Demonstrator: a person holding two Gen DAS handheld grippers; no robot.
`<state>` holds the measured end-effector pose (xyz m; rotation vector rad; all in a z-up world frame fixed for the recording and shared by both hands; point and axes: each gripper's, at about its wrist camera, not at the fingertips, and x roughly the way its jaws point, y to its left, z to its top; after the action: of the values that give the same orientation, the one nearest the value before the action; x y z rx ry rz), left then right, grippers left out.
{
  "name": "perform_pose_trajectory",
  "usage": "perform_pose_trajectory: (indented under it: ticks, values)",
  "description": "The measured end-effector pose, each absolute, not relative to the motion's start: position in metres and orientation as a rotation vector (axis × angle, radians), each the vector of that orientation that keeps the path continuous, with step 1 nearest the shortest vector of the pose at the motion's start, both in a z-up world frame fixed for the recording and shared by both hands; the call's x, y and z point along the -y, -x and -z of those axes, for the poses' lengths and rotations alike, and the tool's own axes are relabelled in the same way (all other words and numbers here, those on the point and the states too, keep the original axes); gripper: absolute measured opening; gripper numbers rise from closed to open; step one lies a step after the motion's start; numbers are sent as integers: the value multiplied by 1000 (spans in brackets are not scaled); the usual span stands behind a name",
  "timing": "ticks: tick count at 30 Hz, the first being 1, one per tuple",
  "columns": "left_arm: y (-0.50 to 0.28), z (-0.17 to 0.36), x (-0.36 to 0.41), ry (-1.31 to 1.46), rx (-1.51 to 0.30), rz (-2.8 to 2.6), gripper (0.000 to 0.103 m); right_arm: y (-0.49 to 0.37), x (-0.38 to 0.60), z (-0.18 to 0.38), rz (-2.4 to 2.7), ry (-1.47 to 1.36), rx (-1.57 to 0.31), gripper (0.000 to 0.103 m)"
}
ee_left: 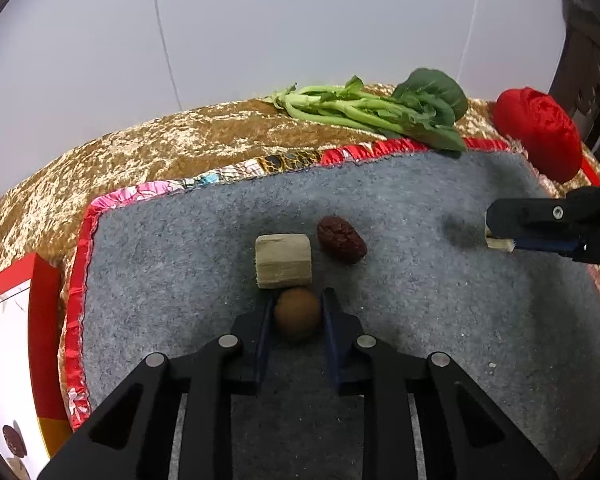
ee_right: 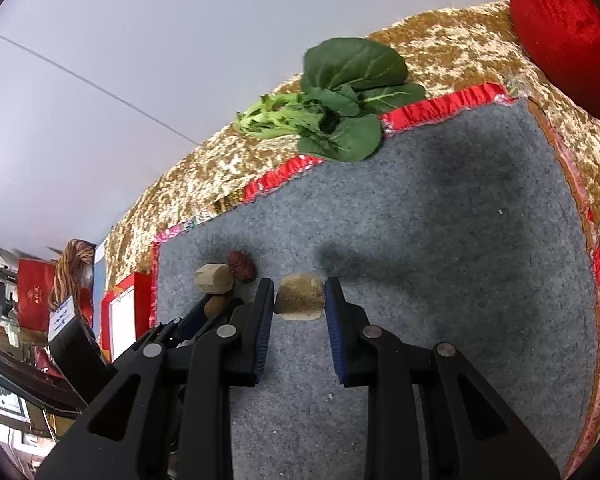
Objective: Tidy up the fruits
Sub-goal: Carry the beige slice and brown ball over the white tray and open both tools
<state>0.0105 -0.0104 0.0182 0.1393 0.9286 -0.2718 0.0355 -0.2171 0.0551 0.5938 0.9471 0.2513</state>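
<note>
Grey mat (ee_left: 380,312): only the right wrist view shows shelves (ee_right: 4,304).

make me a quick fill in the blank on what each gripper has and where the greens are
1. The left gripper has its jaws around a round ____ fruit.
2. The right gripper holds a tan ____ piece.
3. The leafy greens lie at the mat's ____ edge.
4. The dark red date rests on the ____ mat.

Missing words: brown; cut; far; grey
</note>
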Motion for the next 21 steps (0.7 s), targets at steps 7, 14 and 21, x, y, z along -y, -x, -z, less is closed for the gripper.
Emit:
perform_pose_trajectory:
  ticks: [7,14,21]
  values:
    - [12,-45,-23,-114,-926,195,22,-33,192,-65,-337,-581,-922,27]
    - [38,-74,-78,-72,-892,33,22,-27,134,-73,-457,-533,-907,27]
    - [59,-86,-152,-42,-884,-163,22,-11,46,-80,-648,-427,-872,27]
